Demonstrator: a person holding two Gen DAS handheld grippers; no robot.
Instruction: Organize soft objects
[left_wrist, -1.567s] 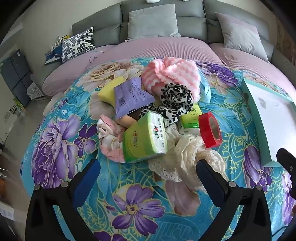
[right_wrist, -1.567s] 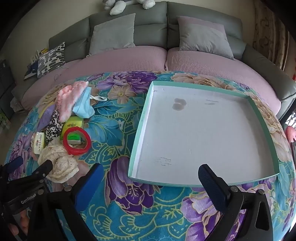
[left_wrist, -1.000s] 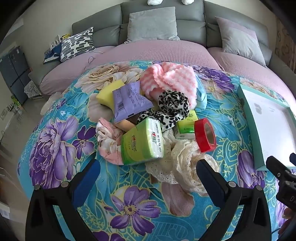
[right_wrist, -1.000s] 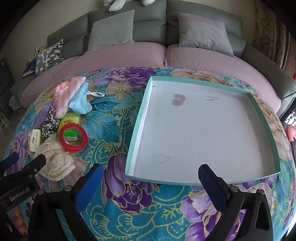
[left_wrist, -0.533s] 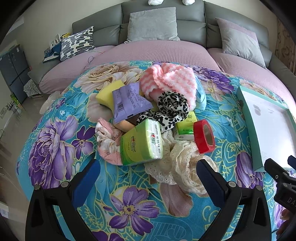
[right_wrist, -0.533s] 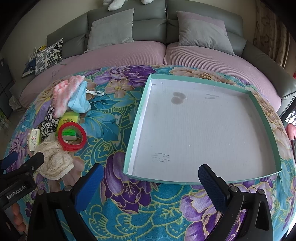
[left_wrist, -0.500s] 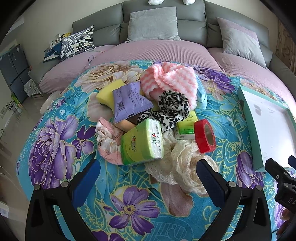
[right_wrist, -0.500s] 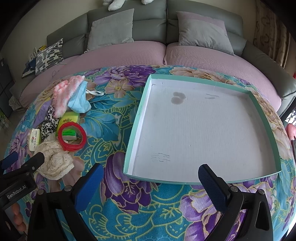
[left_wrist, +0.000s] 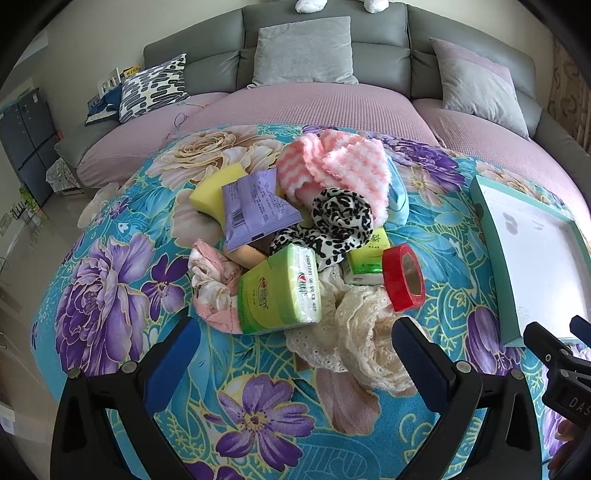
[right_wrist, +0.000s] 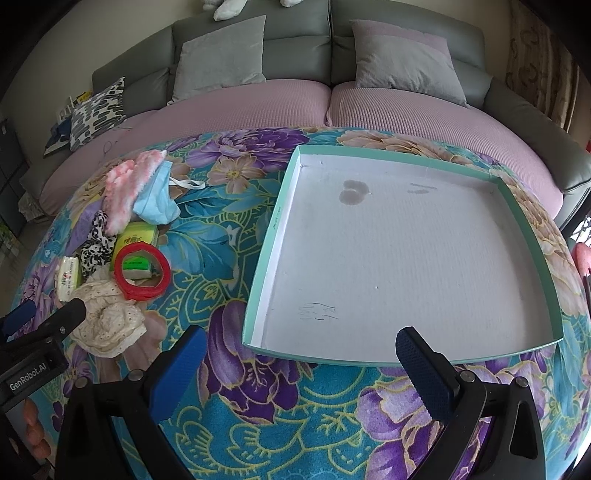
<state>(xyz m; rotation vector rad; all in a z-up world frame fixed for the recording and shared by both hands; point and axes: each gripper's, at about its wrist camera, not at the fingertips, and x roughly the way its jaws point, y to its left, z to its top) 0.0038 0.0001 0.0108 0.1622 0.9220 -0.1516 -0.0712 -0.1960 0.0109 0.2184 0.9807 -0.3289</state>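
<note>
Floral cloth (left_wrist: 110, 295) heaped; sponge (left_wrist: 216, 186) half-hidden under packet (left_wrist: 255, 210); left tongs (left_wrist: 295, 350), right tongs (right_wrist: 301, 356) wide, empty.

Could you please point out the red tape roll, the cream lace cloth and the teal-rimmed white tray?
red tape roll (left_wrist: 402, 277), left wrist view, on its outer band.
cream lace cloth (left_wrist: 364, 343), left wrist view, on its bunched middle.
teal-rimmed white tray (right_wrist: 271, 236), right wrist view, on its left rim.

Home living room: a grey sofa (left_wrist: 332, 48) with cushions (left_wrist: 301, 51) and mauve seat covers stands behind a table draped in a floral cloth (left_wrist: 110, 295).
</note>
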